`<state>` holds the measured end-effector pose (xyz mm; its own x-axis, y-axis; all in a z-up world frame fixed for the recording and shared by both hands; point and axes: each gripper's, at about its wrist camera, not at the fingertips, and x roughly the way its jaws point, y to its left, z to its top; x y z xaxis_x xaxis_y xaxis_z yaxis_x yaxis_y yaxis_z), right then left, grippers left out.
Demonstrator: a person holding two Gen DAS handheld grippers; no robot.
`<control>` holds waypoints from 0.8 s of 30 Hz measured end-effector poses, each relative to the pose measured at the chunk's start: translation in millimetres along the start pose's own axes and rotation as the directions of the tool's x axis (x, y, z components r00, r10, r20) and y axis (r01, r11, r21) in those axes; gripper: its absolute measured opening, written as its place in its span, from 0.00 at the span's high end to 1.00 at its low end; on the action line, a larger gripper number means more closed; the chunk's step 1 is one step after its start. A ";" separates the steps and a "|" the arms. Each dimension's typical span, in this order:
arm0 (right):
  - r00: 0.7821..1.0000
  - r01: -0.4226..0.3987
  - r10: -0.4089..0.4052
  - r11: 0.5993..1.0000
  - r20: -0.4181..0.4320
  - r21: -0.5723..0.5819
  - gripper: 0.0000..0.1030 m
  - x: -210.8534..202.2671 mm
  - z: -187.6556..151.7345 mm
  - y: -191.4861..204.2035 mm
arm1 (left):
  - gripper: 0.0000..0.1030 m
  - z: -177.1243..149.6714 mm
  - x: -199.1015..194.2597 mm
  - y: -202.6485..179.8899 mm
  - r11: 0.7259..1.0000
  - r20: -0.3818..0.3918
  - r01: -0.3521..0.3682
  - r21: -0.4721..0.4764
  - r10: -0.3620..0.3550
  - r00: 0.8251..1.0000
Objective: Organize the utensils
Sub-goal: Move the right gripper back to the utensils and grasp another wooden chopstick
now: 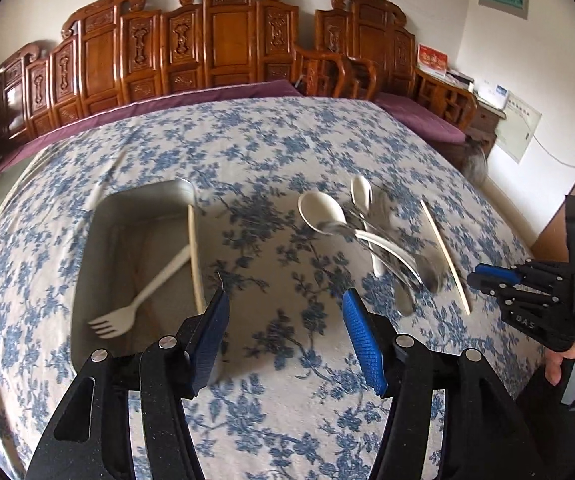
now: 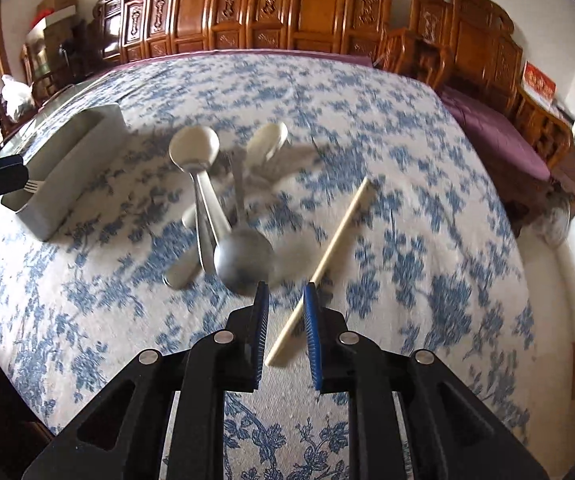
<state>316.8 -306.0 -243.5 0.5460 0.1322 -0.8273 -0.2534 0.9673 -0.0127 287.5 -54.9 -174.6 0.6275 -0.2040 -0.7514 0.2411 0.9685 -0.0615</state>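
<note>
right wrist view: my right gripper [image 2: 285,292] hangs parted, grasping nothing, over the near end of the pale chopstick [image 2: 323,268] lying on the floral cloth [image 2: 407,160] beside the spoon pile [image 2: 223,216]. it looks light, stiff and thin; i'd pinch mid-shaft. its long axis runs near-left to far-right. my left gripper [image 1: 285,300] is released, empty, near the tray [image 1: 87,260].

Blue-flowered white cloth [image 1: 287,152], grey tray [image 1: 103,240], white fork [image 1: 127,312].
</note>
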 end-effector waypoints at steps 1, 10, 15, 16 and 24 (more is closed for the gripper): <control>1.000 -0.007 0.007 1.000 0.006 0.010 0.81 -0.1 1.0 -1.2 | 0.46 -1.3 2.1 -2.0 1.000 -0.007 0.002 0.002 -0.002 1.000; 0.995 0.029 -0.027 0.999 -0.092 0.021 0.81 28.3 2.7 -3.8 | 0.46 -8.4 11.2 -18.4 1.000 -0.034 -0.006 0.027 0.007 0.999; 0.994 0.015 -0.011 0.999 -0.109 0.033 0.81 32.9 2.2 -11.9 | 0.46 -13.1 14.6 -29.0 0.998 -0.044 -0.022 0.056 0.025 0.999; 0.994 0.010 -0.006 0.999 -0.111 0.034 0.82 33.1 1.9 -13.9 | 0.46 -13.4 14.9 -30.4 0.998 -0.044 -0.025 0.060 0.028 0.999; 0.992 -0.030 0.036 0.998 -0.125 0.055 0.94 32.1 -0.4 -29.8 | 0.46 -27.7 15.6 -44.0 0.996 -0.069 -0.036 0.079 0.041 0.997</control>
<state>341.5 -330.7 -269.9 0.4325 0.1391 -0.8908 -0.2254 0.9733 0.0425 266.1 -96.8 -201.8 0.5845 -0.1535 -0.7967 0.2765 0.9608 0.0177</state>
